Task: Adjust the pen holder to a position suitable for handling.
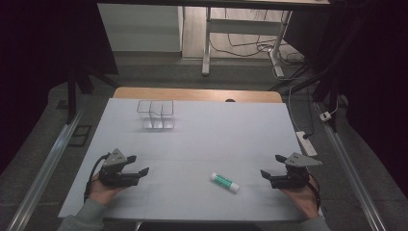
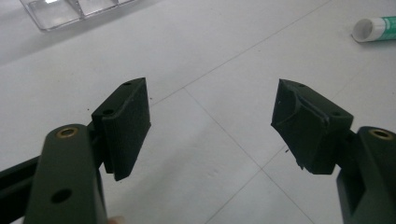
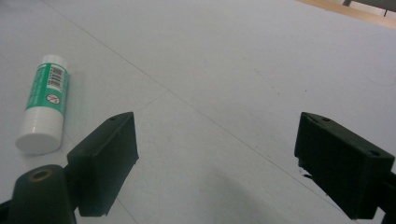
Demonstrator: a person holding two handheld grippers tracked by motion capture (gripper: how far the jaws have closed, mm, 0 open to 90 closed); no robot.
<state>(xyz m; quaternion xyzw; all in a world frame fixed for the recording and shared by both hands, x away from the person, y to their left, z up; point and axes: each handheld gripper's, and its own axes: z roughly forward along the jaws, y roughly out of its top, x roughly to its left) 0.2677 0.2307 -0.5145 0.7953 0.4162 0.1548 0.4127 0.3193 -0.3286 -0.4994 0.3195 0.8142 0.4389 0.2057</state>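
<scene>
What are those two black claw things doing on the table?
A person holds a black two-jaw tool in each hand over the white table. The left tool and the right tool both have their jaws open with nothing between them. A green-and-white glue stick lies flat on the table between them, nearer the right tool, untouched. A clear plastic box with compartments stands farther back, apart from everything.

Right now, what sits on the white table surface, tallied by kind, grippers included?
Glue stick, green and white, lying flat: 1
Clear compartment organizer: 1
Hand-held grippers, jaws open and empty: 2, the left gripper and the right gripper
Total: 4
</scene>
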